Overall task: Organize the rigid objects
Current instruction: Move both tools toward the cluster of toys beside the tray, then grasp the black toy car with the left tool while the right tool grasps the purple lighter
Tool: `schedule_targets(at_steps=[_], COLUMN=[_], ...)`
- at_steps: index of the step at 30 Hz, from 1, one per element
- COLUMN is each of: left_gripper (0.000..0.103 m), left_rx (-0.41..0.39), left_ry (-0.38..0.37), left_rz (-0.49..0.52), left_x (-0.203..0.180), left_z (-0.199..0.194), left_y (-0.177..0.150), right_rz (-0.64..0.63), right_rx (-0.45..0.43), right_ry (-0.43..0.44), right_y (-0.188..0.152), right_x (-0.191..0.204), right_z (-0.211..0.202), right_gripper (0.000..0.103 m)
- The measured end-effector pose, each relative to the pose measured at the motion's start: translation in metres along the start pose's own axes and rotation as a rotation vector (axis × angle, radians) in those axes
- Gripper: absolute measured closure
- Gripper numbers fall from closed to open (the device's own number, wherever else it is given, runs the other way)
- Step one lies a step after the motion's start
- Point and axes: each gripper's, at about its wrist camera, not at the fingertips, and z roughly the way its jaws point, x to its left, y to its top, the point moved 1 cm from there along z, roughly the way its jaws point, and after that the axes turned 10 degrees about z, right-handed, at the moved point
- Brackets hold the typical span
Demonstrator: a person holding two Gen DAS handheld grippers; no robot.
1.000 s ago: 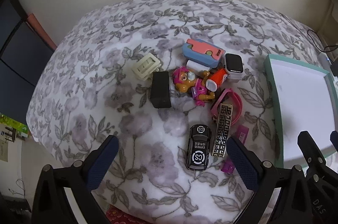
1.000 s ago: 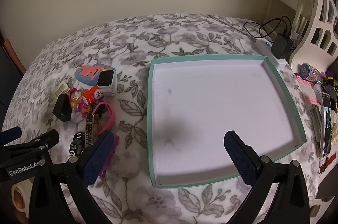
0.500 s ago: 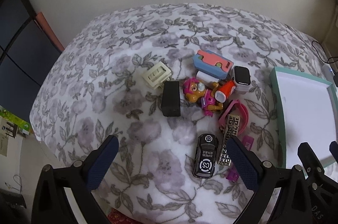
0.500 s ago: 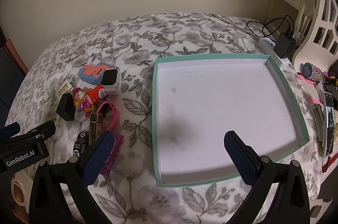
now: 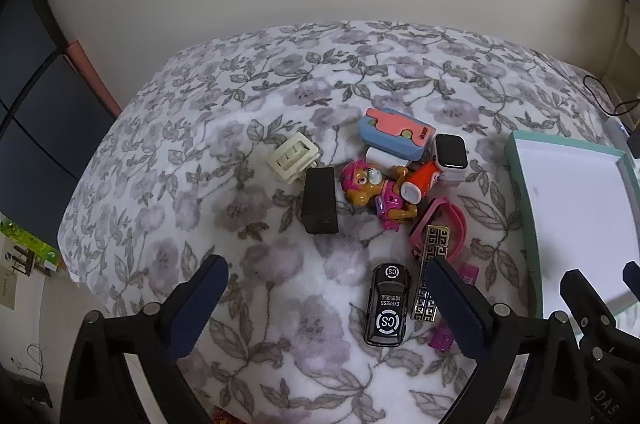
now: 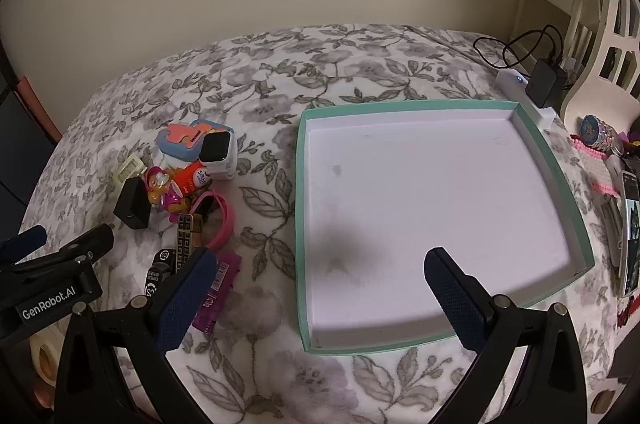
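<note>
I hold both tongs wide apart and empty above the bed (image 5: 168, 159), which is covered in a flowered blanket. My left tongs (image 5: 326, 288) hang over the heap of small things, because that is where the picking must begin; my right tongs (image 6: 320, 278) hang over the near left part of the teal tray (image 6: 440, 103), which lies bare and, I judge, is meant to receive them.

The heap sits just left of the tray. Nearest my left tongs is the black toy car (image 5: 387, 305), with a patterned bar (image 5: 430, 276) alongside it and a purple packet (image 6: 218, 290) partly under my fingers. Further off lie a pink band (image 5: 448, 224), a puppy figure (image 5: 372, 189), a black box (image 5: 319, 199), a cream clip (image 5: 293, 156), a smartwatch (image 5: 451, 151) and a blue-and-pink case (image 5: 394, 132).

The things touch and overlap (the bar rests on the band), so a clean grip on one may drag its neighbour. The car stands clear enough on its left flank. The tray's raised rim lies between heap and floor of the tray. A charger (image 6: 546, 83) and cable sit beyond its far corner, out of my way.
</note>
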Motion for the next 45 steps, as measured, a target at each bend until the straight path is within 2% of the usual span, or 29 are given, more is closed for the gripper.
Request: schedule_targets(at_steps=[10,22,28,36,40,45], left_gripper=[0.008,0.008,0.008,0.008,0.008,0.008], left_rx=[-0.004,-0.017,-0.025,-0.029,-0.010,0.048], left_ry=[0.002,-0.028,-0.059,-0.069,-0.083,-0.071], left_rz=[0.007,-0.012,-0.031,-0.041,-0.074,-0.130], left_x=[-0.001,0.001,0.006,0.009,0.017,0.032], left_z=[0.002,-0.002,-0.004,-0.005,-0.002,0.011], left_y=[-0.002,-0.001,0.000,0.001,0.000,-0.005], right_rz=[0.003,-0.012,-0.022,-0.076,-0.077,-0.071], right_rx=[0.004,-0.011,0.019,-0.005,0.020,0.105], right_ry=[0.002,0.013,0.014,0.020,0.032,0.081], right_y=[-0.001,-0.001,0.000,-0.002,-0.002,-0.005], right_x=[-0.001,0.003,0.004,0.015,0.021,0.034], right_z=[0.003,0.000,0.003,-0.003,-0.001,0.010], right_gripper=[0.000,0.000,0.000,0.000,0.000,0.000])
